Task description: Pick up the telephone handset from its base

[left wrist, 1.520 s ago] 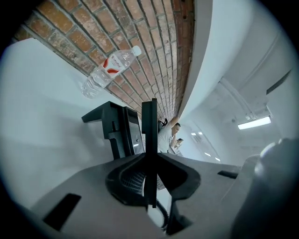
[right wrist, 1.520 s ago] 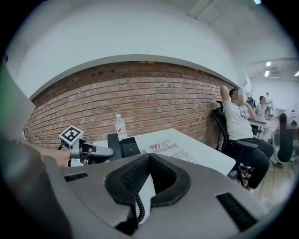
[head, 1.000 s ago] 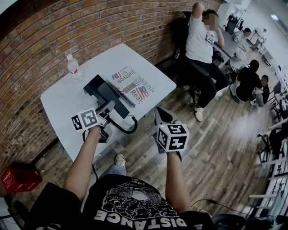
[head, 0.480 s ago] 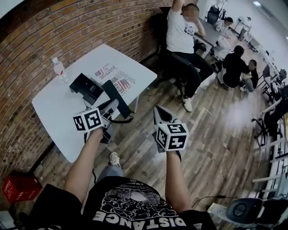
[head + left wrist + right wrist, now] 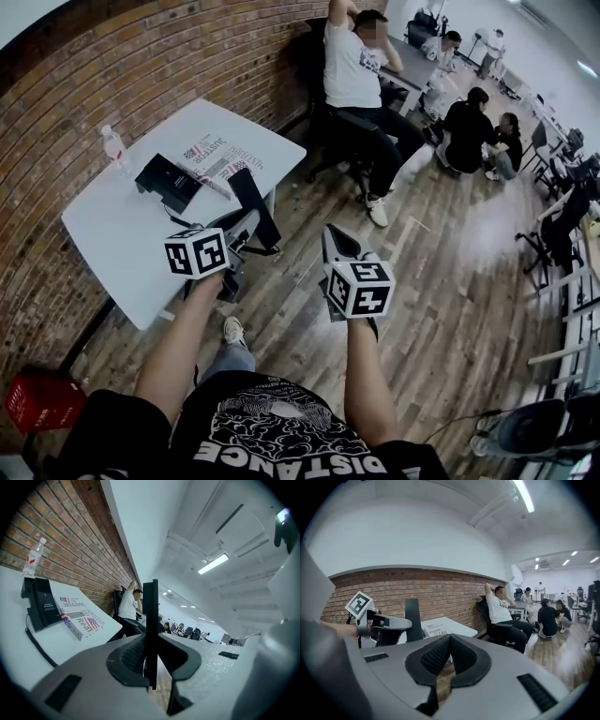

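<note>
The black handset (image 5: pixel 253 206) stands upright off the table's front edge, and my left gripper (image 5: pixel 246 223) is shut on its lower end. In the left gripper view the handset (image 5: pixel 151 630) shows edge-on as a thin black bar clamped between the pads. Its black base (image 5: pixel 167 181) stays on the white table (image 5: pixel 112 234), also seen as the base (image 5: pixel 40 603) with the coiled cord (image 5: pixel 40 644) trailing toward me. My right gripper (image 5: pixel 330 234) hovers over the floor to the right, shut and empty; from there I see the handset (image 5: pixel 413 619).
A water bottle (image 5: pixel 112 145) and a flag-printed newspaper (image 5: pixel 217 157) lie on the table by the brick wall. A red crate (image 5: pixel 37 398) sits on the floor at left. Several people (image 5: pixel 361 75) sit on chairs at the back right, on the wooden floor.
Both grippers have drawn back from the table. The left one carried the handset away from the base and turned it more upright. The base now lies farther off.
</note>
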{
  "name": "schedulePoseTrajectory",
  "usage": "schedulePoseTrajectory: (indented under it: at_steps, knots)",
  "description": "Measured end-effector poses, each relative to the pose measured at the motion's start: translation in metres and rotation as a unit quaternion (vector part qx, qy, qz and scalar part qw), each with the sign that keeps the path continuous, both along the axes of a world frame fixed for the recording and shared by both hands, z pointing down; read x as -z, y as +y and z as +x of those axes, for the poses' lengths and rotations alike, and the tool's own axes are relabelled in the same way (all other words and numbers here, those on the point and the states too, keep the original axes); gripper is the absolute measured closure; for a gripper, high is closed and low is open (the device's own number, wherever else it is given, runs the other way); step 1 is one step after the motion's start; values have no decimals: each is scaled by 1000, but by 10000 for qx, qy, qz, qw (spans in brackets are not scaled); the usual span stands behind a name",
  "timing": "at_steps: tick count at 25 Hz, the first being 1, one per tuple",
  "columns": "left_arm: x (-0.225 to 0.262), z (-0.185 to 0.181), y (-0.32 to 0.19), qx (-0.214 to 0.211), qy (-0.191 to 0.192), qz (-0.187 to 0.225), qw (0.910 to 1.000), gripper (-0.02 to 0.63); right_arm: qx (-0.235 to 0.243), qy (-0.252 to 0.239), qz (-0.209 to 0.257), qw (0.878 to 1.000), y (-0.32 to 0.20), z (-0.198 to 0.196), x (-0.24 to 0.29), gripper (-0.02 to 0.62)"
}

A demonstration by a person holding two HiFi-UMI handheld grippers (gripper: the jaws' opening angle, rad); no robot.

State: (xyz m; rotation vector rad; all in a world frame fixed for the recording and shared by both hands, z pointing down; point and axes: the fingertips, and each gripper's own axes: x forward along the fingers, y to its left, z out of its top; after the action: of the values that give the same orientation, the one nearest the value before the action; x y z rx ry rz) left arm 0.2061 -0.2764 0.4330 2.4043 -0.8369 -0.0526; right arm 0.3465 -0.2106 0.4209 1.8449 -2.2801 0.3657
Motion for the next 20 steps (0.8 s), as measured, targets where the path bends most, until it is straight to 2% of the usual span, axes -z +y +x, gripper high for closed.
schedulePoseTrajectory:
  at_steps: [7,20]
  knots:
    - [3,17,26,-196,-136,153,9996,532,-156,47,106,9998,28,8,1,595]
    - [9,21,42,-197,-256,349,9989,532,-229,71,171,9996,45,9,5,595]
